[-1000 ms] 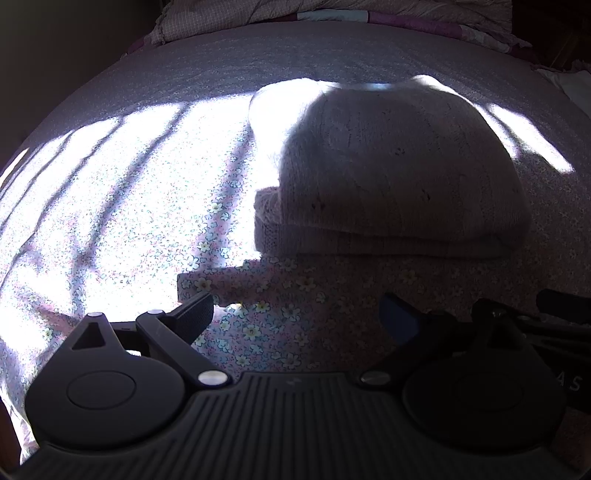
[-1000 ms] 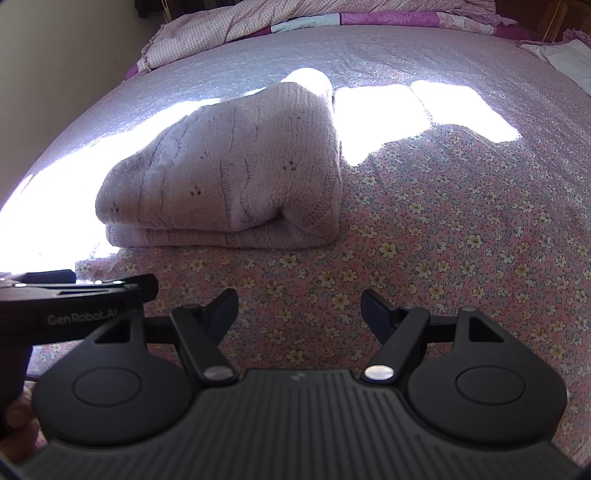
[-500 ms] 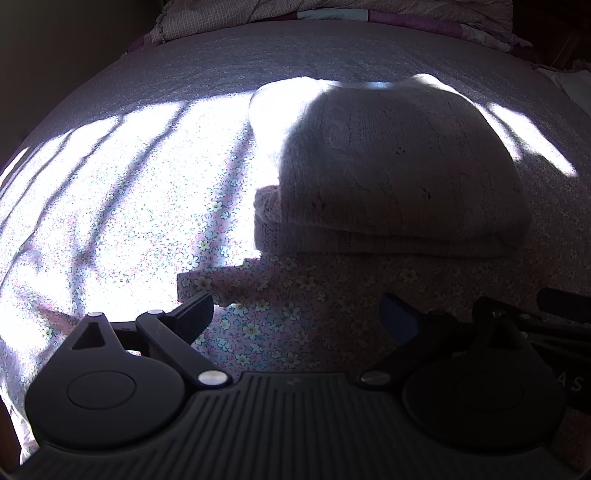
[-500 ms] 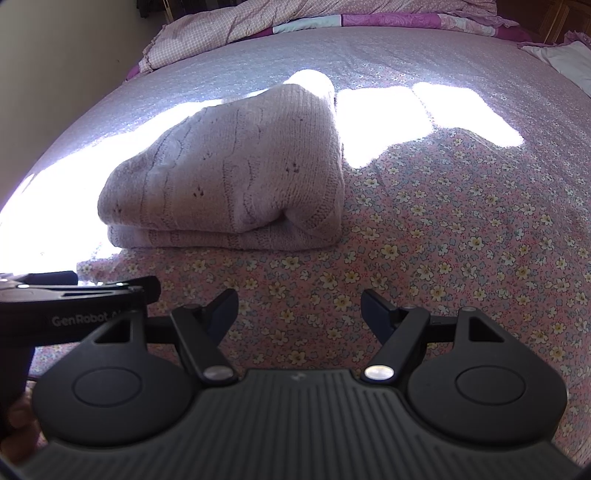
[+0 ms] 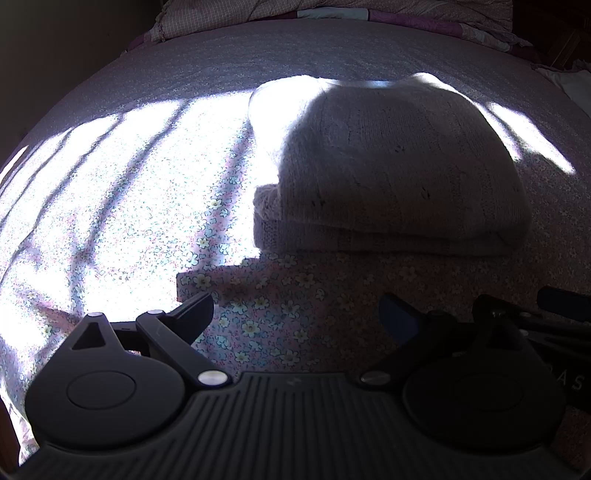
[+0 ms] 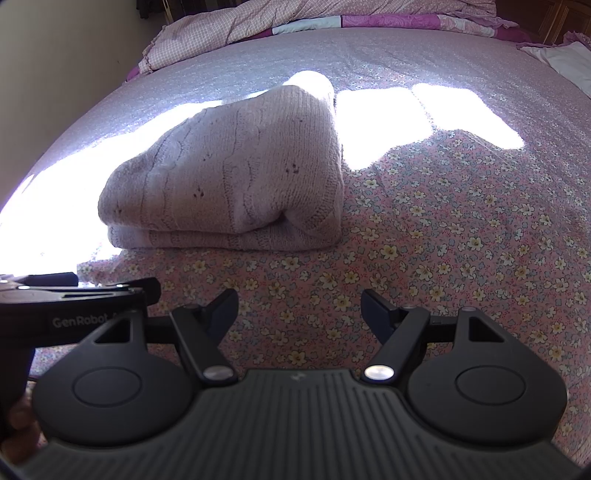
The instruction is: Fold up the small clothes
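A pale pink knitted sweater (image 5: 391, 177) lies folded into a compact stack on the floral bedsheet (image 5: 280, 332). In the right wrist view the sweater (image 6: 236, 188) sits left of centre, its folded edge facing me. My left gripper (image 5: 297, 317) is open and empty, a short way in front of the sweater, above the sheet. My right gripper (image 6: 299, 306) is open and empty, also short of the sweater, slightly to its right. The left gripper's body (image 6: 74, 310) shows at the left edge of the right wrist view.
A checked pink quilt (image 6: 258, 26) is bunched at the head of the bed. A white cloth (image 6: 565, 62) lies at the far right. A beige wall (image 6: 55, 74) runs along the left side. Bright sun patches (image 5: 110, 206) fall across the sheet.
The right gripper has shifted slightly, so the sweater sits a little further right in its view. The left gripper has stayed still. Both remain open.
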The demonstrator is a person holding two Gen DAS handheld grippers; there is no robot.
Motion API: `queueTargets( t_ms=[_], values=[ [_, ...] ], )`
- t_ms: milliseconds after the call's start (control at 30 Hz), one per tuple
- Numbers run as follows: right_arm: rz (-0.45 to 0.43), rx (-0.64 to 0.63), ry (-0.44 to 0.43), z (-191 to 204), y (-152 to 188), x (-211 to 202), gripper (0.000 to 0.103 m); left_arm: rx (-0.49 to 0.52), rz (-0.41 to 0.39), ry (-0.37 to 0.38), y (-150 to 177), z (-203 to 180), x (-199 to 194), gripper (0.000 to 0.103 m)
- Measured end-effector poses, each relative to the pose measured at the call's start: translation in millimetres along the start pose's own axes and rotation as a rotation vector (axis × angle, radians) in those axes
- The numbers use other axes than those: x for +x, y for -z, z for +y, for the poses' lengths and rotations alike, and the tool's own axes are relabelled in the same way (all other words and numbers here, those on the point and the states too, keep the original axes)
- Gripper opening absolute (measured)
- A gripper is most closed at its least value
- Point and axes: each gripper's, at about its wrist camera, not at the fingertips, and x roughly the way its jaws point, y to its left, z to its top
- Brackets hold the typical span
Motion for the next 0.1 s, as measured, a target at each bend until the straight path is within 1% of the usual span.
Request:
queueTargets(
  t_ms=[100],
  values=[
    [0.0,-0.001,-0.001,-0.4,0.0,-0.2,0.075,-0.002,0.003,0.0,-0.1,0.3,0.4,0.1]
  ],
)
